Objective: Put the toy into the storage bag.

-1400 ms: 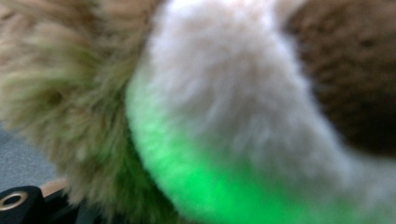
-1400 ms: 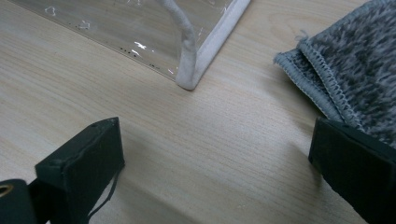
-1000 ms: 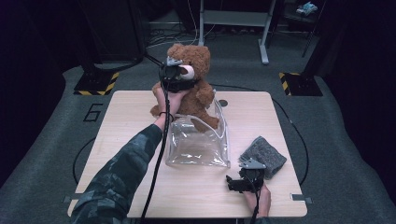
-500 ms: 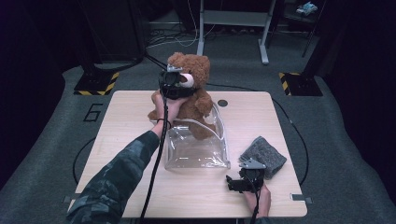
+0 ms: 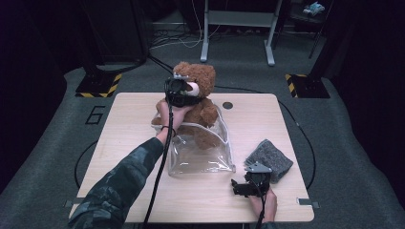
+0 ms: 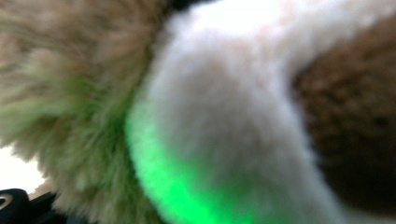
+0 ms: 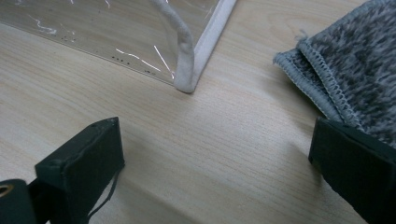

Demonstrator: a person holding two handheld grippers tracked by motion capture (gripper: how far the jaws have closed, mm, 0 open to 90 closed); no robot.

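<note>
A brown teddy bear point(image 5: 204, 80) stands upright at the back of the table, its lower body inside the open mouth of a clear plastic bag point(image 5: 205, 155). My left gripper point(image 5: 183, 93) is shut on the bear's head from the left. Its jaws have just been opening slightly, with the head still between them. Pale muzzle fur of the bear point(image 6: 224, 116) is pressed close in the left gripper view. My right gripper point(image 5: 241, 187) rests open on the wood near the front edge. In the right gripper view the right gripper point(image 7: 215, 135) faces the bag's white-trimmed corner point(image 7: 187, 79), nothing between its jaws.
A folded grey cloth point(image 5: 270, 160) lies right of the bag, and the same cloth point(image 7: 355, 60) lies against the right jaw. The wooden table point(image 5: 119, 124) has a round dark grommet point(image 5: 228, 105) at the back. Dark carpet and stand feet with yellow-black stripes point(image 5: 98, 88) surround the table.
The left gripper has brought the bear down and toward me, so its legs sit deeper in the bag's mouth. The right gripper has stayed put.
</note>
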